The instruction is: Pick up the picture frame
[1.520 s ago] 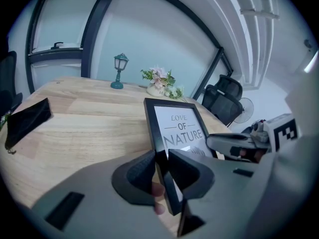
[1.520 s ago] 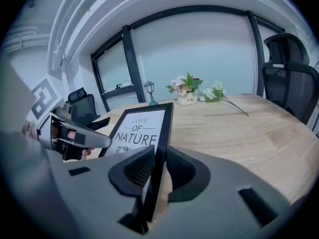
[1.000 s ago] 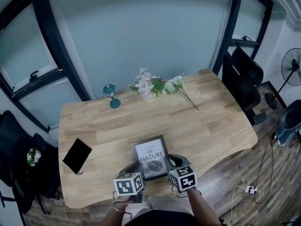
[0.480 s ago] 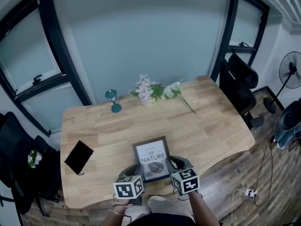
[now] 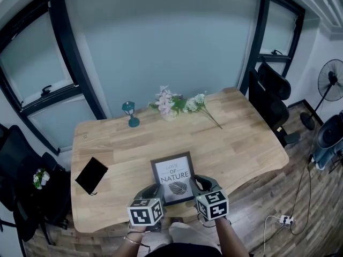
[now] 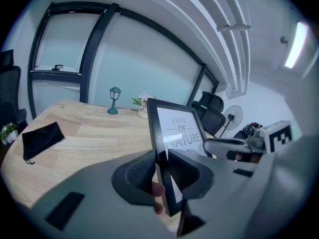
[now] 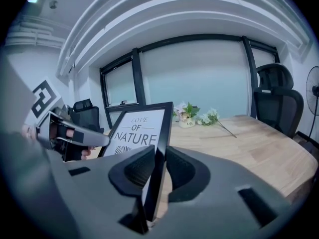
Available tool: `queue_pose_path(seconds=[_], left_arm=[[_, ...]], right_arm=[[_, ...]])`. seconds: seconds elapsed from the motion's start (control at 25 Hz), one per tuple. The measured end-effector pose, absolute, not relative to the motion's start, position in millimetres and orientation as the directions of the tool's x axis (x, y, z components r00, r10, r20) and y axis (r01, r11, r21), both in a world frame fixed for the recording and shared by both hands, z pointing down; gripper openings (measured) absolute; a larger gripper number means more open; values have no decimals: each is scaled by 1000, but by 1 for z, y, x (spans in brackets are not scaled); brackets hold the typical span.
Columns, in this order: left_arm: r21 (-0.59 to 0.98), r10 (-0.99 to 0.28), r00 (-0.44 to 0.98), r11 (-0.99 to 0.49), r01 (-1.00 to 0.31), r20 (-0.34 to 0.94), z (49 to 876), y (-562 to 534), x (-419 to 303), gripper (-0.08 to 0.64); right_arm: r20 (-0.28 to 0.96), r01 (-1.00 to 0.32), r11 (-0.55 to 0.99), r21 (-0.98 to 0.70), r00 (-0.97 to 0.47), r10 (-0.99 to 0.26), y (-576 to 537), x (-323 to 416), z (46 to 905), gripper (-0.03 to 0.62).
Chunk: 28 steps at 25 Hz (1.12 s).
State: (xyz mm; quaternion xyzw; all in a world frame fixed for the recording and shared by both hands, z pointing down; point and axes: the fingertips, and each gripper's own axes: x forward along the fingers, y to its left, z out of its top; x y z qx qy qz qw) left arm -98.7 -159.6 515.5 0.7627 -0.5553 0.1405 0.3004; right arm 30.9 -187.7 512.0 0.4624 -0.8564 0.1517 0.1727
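While jaws of left gripper, right gripper clamp picture frame, wooden table holds flowers, lantern

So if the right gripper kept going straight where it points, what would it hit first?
The right gripper clamps the picture frame; carrying that along, it would probably meet the bare wooden table first, short of the flowers, though depth is unclear.

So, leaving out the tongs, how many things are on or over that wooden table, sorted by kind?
picture frame: 1
teal lantern: 1
black pouch: 1
flowers: 2, a pink flower bunch and a white flower sprig
Total: 5
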Motion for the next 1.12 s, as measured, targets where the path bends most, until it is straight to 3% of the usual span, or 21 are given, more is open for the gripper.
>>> queue_pose_path(seconds=[1.12], left_arm=[[251, -840, 337, -249, -935, 424, 453, -63, -98, 74]], right_arm=[[302, -837, 545, -43, -531, -792, -91, 31, 447, 74]])
